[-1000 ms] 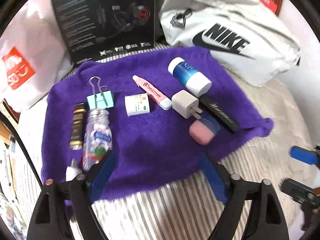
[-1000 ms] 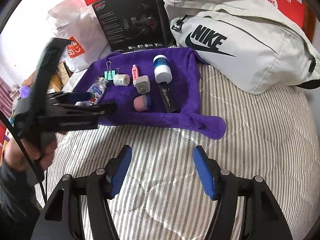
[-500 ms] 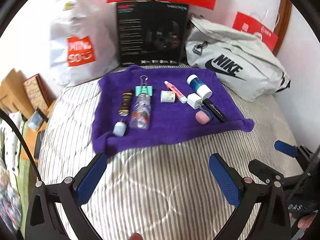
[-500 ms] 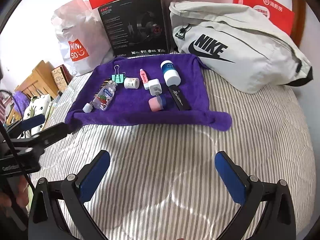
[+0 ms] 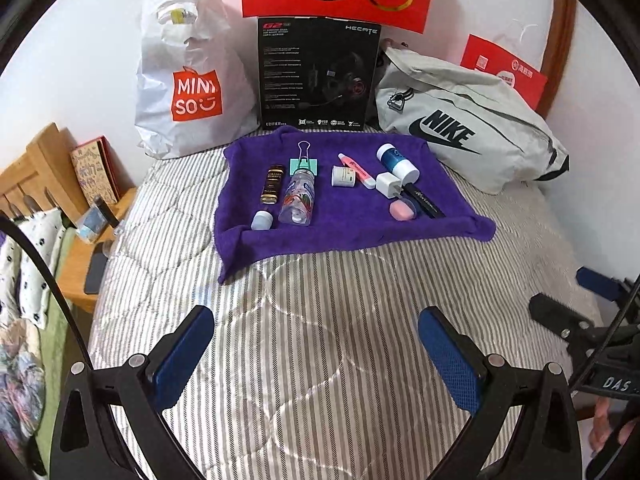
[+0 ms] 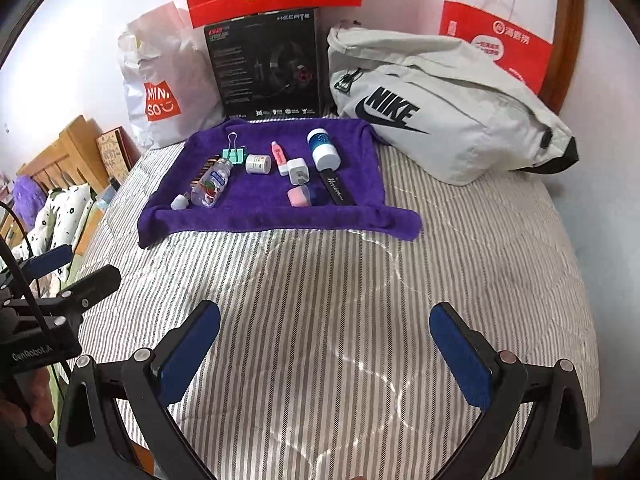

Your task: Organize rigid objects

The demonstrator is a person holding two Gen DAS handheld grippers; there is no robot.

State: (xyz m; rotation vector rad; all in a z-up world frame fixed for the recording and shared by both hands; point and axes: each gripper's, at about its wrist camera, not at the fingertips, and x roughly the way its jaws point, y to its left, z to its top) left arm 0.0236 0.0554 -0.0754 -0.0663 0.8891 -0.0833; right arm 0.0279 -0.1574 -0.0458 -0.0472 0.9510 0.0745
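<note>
The small rigid objects, among them the clear bottle [image 5: 299,197] and white charger [image 5: 387,184], lie in rows on the purple towel [image 5: 352,224] on the bed. Both claws, left claw [image 5: 316,354] and right claw [image 6: 325,350], have pulled back well away and stand wide and empty, so the sorting looks finished.

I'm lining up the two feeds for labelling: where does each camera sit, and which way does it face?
Left wrist: on the left gripper, jaws open above the striped bedding, facing the purple towel and wall; the right gripper and a fingertip show at right.
Right wrist: on the right gripper, jaws open, facing the same way from further right; the left gripper and a hand show at left.
Shared: towel, its small items, Nike bag, black box.
</note>
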